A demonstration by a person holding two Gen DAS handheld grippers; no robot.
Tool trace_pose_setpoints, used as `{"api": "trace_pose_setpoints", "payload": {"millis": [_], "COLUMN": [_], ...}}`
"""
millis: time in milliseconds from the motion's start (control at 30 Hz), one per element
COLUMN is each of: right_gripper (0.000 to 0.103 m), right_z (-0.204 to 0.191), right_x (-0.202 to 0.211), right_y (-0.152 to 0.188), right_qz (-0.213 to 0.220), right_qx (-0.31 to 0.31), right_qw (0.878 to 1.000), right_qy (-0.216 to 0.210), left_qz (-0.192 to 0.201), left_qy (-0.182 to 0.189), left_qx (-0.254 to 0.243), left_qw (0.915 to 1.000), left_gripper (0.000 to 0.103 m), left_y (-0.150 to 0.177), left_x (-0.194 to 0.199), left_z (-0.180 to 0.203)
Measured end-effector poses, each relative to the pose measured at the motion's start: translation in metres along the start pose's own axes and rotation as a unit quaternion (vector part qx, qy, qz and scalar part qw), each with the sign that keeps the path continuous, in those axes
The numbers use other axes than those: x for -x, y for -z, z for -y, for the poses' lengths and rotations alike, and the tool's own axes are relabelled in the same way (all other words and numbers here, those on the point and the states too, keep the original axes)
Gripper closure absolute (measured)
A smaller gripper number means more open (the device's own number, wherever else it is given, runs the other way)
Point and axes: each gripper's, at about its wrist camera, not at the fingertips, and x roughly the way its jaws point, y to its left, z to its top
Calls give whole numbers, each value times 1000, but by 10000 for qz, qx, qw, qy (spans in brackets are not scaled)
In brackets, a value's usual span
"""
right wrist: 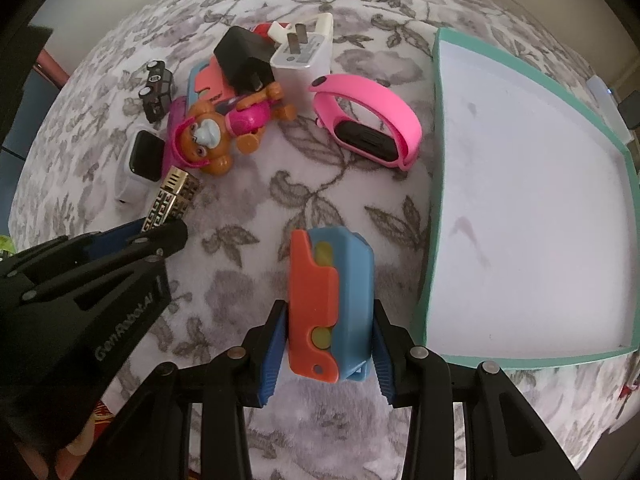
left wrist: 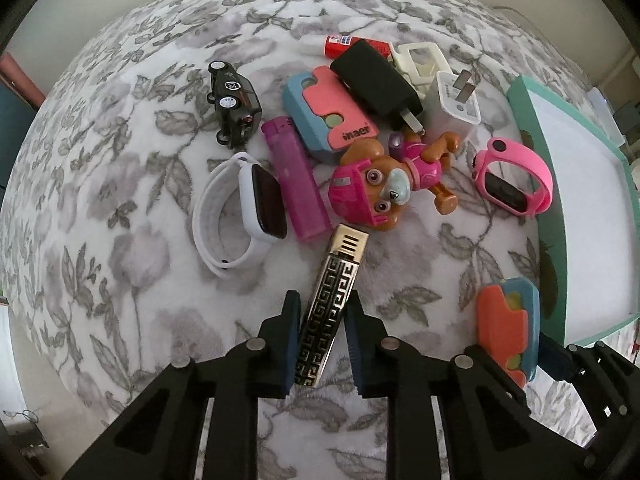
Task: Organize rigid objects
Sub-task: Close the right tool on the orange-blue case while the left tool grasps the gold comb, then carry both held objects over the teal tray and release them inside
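I judge this barely begun: the teal tray [right wrist: 434, 184] at three o'clock holds nothing. My right gripper [right wrist: 326, 344] has its jaws clamped on the orange-and-blue block [right wrist: 328, 300]; my left gripper [left wrist: 322, 344] pinches the gold lighter [left wrist: 332, 304]. The pile [left wrist: 360, 136] waits at twelve o'clock.

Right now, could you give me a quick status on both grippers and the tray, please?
Left gripper shut on gold lighter. Right gripper shut on orange-blue toy. Teal tray beside it, nothing between.

Right gripper [right wrist: 328, 354] jaws clamped on orange-blue toy [right wrist: 330, 304], teal tray [right wrist: 434, 208] beside, left gripper [right wrist: 160, 230] gripping patterned lighter [right wrist: 172, 196]
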Motion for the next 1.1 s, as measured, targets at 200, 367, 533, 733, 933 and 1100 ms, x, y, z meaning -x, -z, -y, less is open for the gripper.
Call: {"api": "trace_pose_setpoints", "payload": {"millis": [200,367,533,733,933,1100], "right_gripper": [62,63,63,63,63,63], "right_z": [5,15,19,25,36,60], "right_x": [3,14,22,52,67,75], "right_y": [0,-6,-9,-15,-18,-17], "right_qz": [1,75,106,523,796,942], "right_qx": [-151,-252,-354,-368,-538,-881], "right_qw": [9998,9992,9984,9957,9935,9909], "right_qy": [-139,-288,-436,-668,-610,-394], "left_qz": [176,317,426,544,834,977], "left_qy": [-60,18,23,77,-53,36], "left_qx": [106,217,291,479,528,407], "left_qw": [9998,9993,9987,9973,9951,9944], "left_gripper": [87,87,87,87,87,87], "left_y": [2,0,0,1,0,-7], "left_x": [16,29,37,40,53,67], "left_z": [-3,-5,-9,-21,-22,-8]}}
